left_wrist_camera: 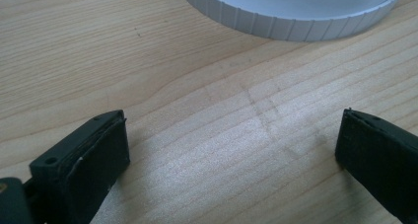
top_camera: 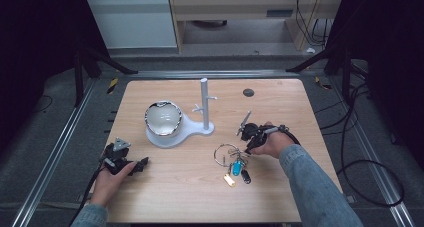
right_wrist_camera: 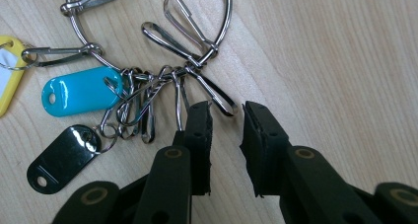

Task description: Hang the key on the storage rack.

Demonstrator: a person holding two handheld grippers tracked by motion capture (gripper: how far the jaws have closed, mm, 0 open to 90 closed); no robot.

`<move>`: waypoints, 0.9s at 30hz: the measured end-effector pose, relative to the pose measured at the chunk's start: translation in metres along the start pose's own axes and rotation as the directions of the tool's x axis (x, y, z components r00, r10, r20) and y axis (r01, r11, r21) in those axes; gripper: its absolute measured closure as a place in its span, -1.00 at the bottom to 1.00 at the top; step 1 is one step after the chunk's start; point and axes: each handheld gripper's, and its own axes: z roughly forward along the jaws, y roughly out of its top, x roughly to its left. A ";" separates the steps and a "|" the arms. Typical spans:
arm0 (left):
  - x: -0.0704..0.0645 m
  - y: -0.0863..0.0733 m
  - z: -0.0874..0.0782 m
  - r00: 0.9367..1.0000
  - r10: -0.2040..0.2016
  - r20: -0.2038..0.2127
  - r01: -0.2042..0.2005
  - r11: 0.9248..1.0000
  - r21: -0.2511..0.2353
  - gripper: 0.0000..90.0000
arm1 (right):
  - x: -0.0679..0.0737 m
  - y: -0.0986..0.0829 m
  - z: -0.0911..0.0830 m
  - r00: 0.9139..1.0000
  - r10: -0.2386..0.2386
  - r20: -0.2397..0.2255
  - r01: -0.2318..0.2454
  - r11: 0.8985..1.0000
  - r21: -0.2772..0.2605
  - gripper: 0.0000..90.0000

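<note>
A large metal key ring (top_camera: 216, 154) with several wire clips and tags lies on the wooden table (top_camera: 175, 187), right of centre. In the right gripper view I see a blue tag (right_wrist_camera: 79, 92), a black tag (right_wrist_camera: 61, 157) and a yellow tag (right_wrist_camera: 7, 76). My right gripper (right_wrist_camera: 226, 108) is low over the table, its jaws a narrow gap apart, with the end of one wire clip (right_wrist_camera: 217, 93) lying between the tips. My right gripper (top_camera: 248, 150) sits just right of the ring. My left gripper (top_camera: 143, 163) rests near the front left, wide open (left_wrist_camera: 234, 118) over bare wood.
A white stand (top_camera: 190, 128) with an upright post (top_camera: 204, 99) and short pegs is at the table's middle. A shiny bowl (top_camera: 163, 118) sits on its round base, whose ribbed rim (left_wrist_camera: 296, 24) lies just ahead of my left gripper. A dark round disc (top_camera: 248, 92) is at the back.
</note>
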 end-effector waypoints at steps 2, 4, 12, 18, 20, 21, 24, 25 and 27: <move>0.000 0.000 0.000 1.000 0.000 0.000 0.000 1.000 0.000 -1.00 | 0.000 0.001 0.002 1.000 -0.005 -0.003 0.005 1.000 0.004 0.62; 0.000 0.000 0.000 1.000 0.000 0.000 0.000 1.000 0.000 -1.00 | 0.001 0.003 0.004 1.000 -0.011 -0.011 0.011 1.000 0.007 0.62; 0.000 0.000 0.000 1.000 0.001 0.002 -0.001 1.000 -0.002 -1.00 | 0.003 0.007 0.008 0.999 -0.038 -0.021 0.039 0.999 0.037 0.72; 0.000 0.000 0.000 1.000 0.000 0.002 0.000 1.000 -0.002 -1.00 | 0.007 0.006 0.007 0.999 -0.050 -0.022 0.051 0.997 0.050 0.75; 0.000 0.000 0.000 1.000 0.001 0.002 -0.001 1.000 -0.002 -1.00 | 0.007 0.007 0.007 0.999 -0.051 -0.020 0.052 0.997 0.050 0.75; 0.000 0.000 0.000 1.000 0.001 0.002 -0.001 1.000 -0.002 -1.00 | 0.007 0.008 0.007 0.998 -0.052 -0.020 0.052 0.997 0.050 0.75; 0.000 0.000 0.000 1.000 0.001 0.002 -0.001 1.000 -0.002 -1.00 | 0.008 0.009 0.009 0.998 -0.055 -0.020 0.056 0.997 0.060 0.75; 0.000 0.000 0.000 1.000 0.001 0.002 -0.001 1.000 -0.002 -1.00 | 0.008 0.009 0.010 0.998 -0.057 -0.022 0.058 0.997 0.057 0.75; 0.000 0.000 0.000 1.000 0.000 0.002 0.000 1.000 -0.002 -1.00 | 0.007 0.009 0.010 0.998 -0.054 -0.023 0.055 0.997 0.058 0.77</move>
